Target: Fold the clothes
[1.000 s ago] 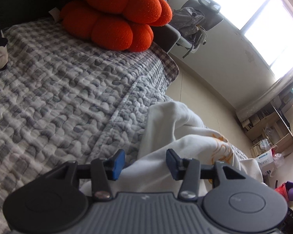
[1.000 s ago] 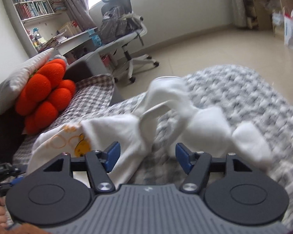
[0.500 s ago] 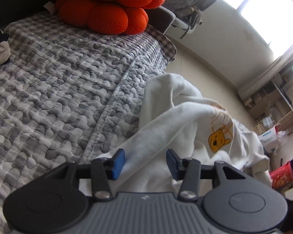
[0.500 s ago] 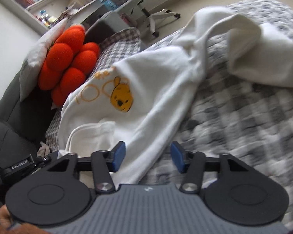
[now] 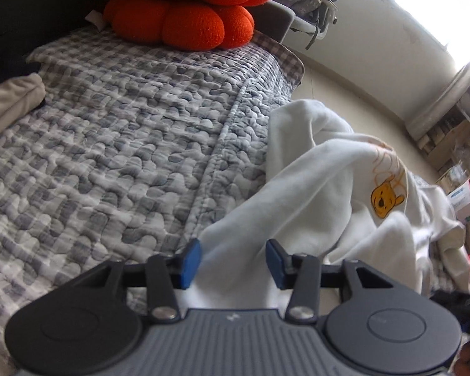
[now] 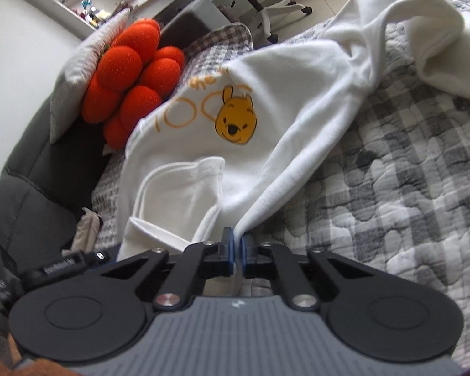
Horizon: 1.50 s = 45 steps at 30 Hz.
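A white sweatshirt (image 6: 275,100) with a yellow bear print (image 6: 235,119) lies crumpled on a grey checked quilt (image 6: 407,172). My right gripper (image 6: 237,247) is shut on the sweatshirt's near edge, and the cloth runs taut away from the blue pads. In the left wrist view the same sweatshirt (image 5: 322,188) spreads to the right with the bear print (image 5: 385,199) showing. My left gripper (image 5: 233,260) is open, its blue fingertips (image 5: 191,258) on either side of a stretch of the white cloth.
An orange lobed cushion (image 5: 185,15) sits at the head of the bed, with a grey pillow (image 6: 81,75) behind it. A beige garment (image 5: 9,103) lies at the left. The bed's edge drops to the floor beyond, where an office chair (image 6: 260,9) and shelves stand.
My right gripper has shut on the sweatshirt's edge; it was open half a second ago. The left gripper moved in over the white cloth and stays open.
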Tool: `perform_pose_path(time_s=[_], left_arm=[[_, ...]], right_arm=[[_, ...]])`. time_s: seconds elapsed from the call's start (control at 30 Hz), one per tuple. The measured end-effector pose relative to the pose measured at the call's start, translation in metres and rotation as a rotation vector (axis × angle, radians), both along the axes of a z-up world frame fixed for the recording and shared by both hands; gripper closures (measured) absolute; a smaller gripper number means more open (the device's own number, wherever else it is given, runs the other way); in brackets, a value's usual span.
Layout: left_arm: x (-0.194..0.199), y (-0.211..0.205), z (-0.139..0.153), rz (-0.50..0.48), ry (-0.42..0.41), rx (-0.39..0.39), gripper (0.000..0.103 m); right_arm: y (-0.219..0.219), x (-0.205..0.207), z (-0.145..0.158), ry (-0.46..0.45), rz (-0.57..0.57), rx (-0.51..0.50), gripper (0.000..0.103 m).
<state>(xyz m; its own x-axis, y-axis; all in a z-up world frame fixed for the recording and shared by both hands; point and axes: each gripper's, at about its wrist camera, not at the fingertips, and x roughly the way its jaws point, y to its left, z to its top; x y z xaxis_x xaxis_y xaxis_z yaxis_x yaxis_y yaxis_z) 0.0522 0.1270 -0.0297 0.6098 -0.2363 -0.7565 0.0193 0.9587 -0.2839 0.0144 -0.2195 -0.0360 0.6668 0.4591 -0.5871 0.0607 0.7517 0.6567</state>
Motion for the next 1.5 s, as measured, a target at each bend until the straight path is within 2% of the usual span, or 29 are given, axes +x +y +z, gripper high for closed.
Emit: perform_pose_path(time_s=[0.03,0.1,0.4,0.67,0.73,0.77,0.9,1.1,1.2,1.3,1.43,1.5], left_arm=[[-0.001,-0.001,0.001,-0.005,0.004,0.008,0.095],[-0.005,-0.001,0.004,-0.019,0.008,-0.021,0.100],[-0.035,-0.015,0.040,-0.147,-0.083,-0.142,0.102],[-0.049,-0.027,0.054,-0.274,-0.094,-0.377,0.102],[-0.050,-0.031,0.054,-0.303,-0.086,-0.415,0.102],[-0.050,-0.034,0.054,-0.311,-0.083,-0.414,0.102],[-0.047,-0.049,0.046,-0.321,-0.056,-0.327,0.101],[-0.037,-0.061,0.033,-0.319,-0.019,-0.251,0.100],[-0.033,-0.056,0.030,-0.287,-0.054,-0.217,0.090],[-0.025,-0.056,0.031,-0.254,-0.130,-0.133,0.067],[-0.008,-0.061,0.023,-0.259,-0.204,-0.049,0.055],[0.001,-0.065,0.015,-0.286,-0.233,-0.010,0.045]], right_arm=[[-0.002,-0.001,0.004,-0.011,-0.004,0.008,0.098],[-0.009,-0.005,0.012,-0.036,-0.019,0.019,0.098],[-0.048,-0.029,0.045,-0.150,-0.110,0.060,0.098],[-0.095,-0.043,0.059,-0.198,-0.227,0.097,0.098],[-0.107,-0.046,0.063,-0.210,-0.256,0.106,0.098],[-0.113,-0.048,0.065,-0.216,-0.270,0.110,0.098],[-0.132,-0.048,0.067,-0.224,-0.335,0.105,0.098],[-0.152,-0.032,0.051,-0.172,-0.426,0.050,0.098],[-0.156,-0.024,0.037,-0.115,-0.450,0.018,0.098],[-0.156,-0.017,0.025,-0.066,-0.456,-0.013,0.098],[-0.153,-0.016,0.022,-0.064,-0.435,-0.053,0.097],[-0.151,-0.019,0.024,-0.073,-0.424,-0.072,0.092]])
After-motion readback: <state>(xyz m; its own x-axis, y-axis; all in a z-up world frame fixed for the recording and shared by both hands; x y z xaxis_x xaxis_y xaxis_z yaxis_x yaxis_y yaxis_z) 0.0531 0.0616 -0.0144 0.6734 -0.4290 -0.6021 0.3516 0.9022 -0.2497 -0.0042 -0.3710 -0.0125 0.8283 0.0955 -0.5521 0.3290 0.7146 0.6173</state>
